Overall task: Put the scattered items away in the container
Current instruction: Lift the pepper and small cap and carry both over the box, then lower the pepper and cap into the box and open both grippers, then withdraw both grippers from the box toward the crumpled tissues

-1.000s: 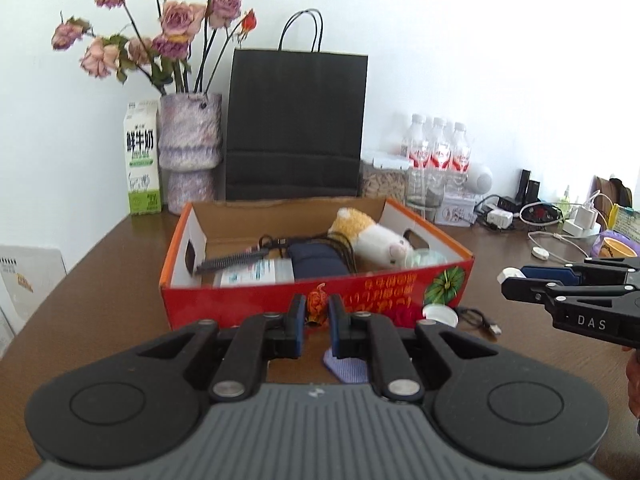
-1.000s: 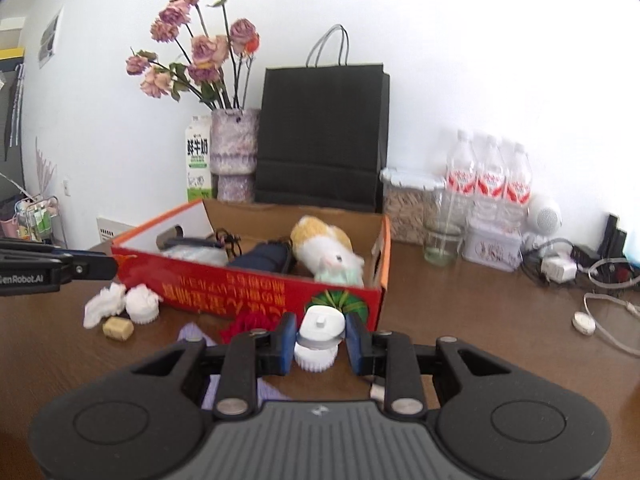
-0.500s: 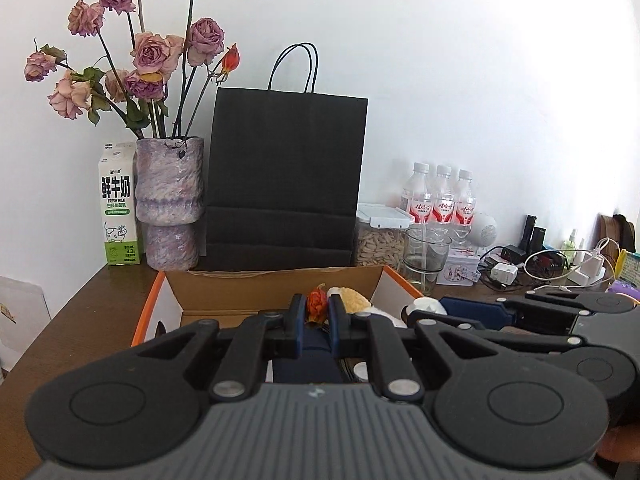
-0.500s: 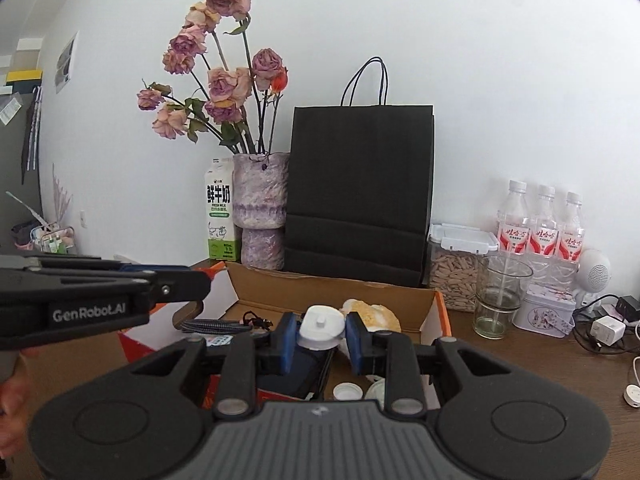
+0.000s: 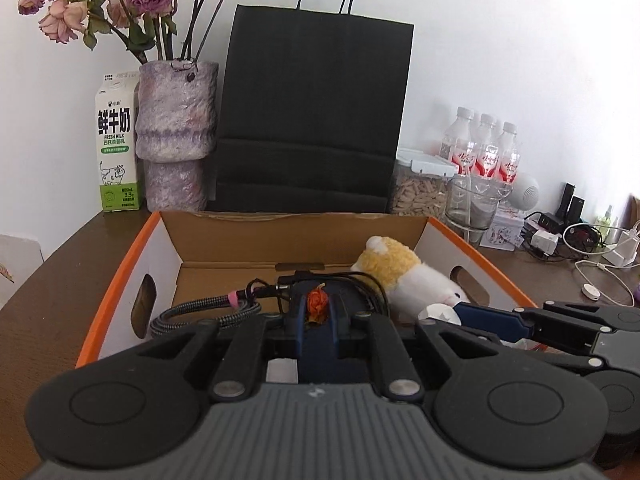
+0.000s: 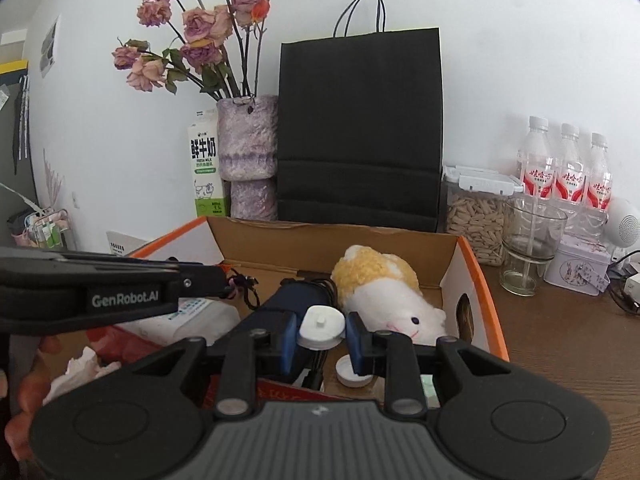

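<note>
Left gripper (image 5: 318, 312) fingers clenched on a small orange dried flower (image 5: 316, 305), aimed slightly down over the box (image 5: 120, 280). Right gripper (image 6: 322, 330) grasps a white cap (image 6: 321, 326), its nub facing up, also over the box. Brown counter (image 6: 560, 340); black bag (image 5: 312, 120) and vase (image 5: 172, 132) against the white wall.

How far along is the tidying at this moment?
Already in the cardboard box: a plush toy, a dark blue pouch, a braided cable, a white packet and a small white cap. In hand, both over the box: the left gripper shut on a small dried orange flower, the right gripper shut on a white round brush. Left: releasing both. Any items still outside cannot be seen.
</note>
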{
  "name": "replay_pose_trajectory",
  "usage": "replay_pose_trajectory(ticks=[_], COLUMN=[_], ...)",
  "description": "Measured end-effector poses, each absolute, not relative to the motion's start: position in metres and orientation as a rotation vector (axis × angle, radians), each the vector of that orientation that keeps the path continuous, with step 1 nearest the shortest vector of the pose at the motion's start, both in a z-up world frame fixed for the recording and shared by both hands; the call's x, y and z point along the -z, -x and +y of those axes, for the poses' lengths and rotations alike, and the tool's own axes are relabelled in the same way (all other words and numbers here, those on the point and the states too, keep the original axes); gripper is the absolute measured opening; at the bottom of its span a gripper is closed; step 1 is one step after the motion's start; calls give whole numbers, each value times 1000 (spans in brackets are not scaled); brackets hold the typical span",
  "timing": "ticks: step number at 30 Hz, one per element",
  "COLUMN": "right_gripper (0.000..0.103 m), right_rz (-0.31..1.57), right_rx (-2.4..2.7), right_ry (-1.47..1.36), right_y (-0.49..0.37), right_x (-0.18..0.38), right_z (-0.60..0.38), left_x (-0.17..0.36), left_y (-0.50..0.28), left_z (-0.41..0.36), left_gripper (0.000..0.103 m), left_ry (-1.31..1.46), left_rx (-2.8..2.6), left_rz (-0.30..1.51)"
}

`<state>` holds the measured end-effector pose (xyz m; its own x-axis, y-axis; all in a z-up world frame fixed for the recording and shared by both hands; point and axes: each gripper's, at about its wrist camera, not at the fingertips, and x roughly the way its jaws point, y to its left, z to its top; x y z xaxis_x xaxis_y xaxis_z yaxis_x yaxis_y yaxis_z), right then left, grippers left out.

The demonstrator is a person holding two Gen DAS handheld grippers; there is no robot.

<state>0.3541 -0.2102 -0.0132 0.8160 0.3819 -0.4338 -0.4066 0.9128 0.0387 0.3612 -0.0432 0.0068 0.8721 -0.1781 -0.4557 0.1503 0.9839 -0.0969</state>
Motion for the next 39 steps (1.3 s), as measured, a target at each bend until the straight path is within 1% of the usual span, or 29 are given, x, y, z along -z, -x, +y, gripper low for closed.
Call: replay_pose_trajectory(ticks=[12,14,15,16,17,18,19,20,21,22,23,24,26,28,39], right_gripper=[26,28,30,35,40,54,63,66,73,86,92,99,99,103,103], right_rz=[440,437,437,437,433,426,418,412,407,399,391,382,371,372,377], right_rx=[-404,-397,-397,-398,-398,-398,-384,-378,-375,-378,-382,-387,-388,-390,-385], right_ry=[81,74,70,67,63,60,60,58,52,42,37,40,54,63,71], right_y=[-351,-350,-351,-351,-351,-350,-349,-349,-348,-348,-347,-345,-343,-342,-339], right_x=[21,22,22,21,21,20,20,19,18,17,16,15,14,14,14], right_z=[-206,-208,-208,-209,-209,-210,-210,-210,-212,-213,-213,-212,-210,-208,-210], left_x=[9,8,8,8,8,7,6,5,3,2,0,-1,-5,-8,-7], left_y=[-358,-357,-357,-357,-356,-355,-353,-353,-351,-350,-348,-344,-338,-335,-325], left_z=[-45,-44,-43,-43,-42,-41,-40,-38,-35,-33,-31,-29,-27,-28,-26], left_gripper=[13,14,17,24,30,40,45,47,56,76,88,103,103,103,103], left_ry=[23,30,31,32,33,39,45,49,59,73,90,106,120,112,115], left_rx=[141,141,138,135,129,122,108,100,94,93,93,85,73,75,63], left_rz=[472,461,456,452,447,440,428,417,405,390,370,348,308,290,274])
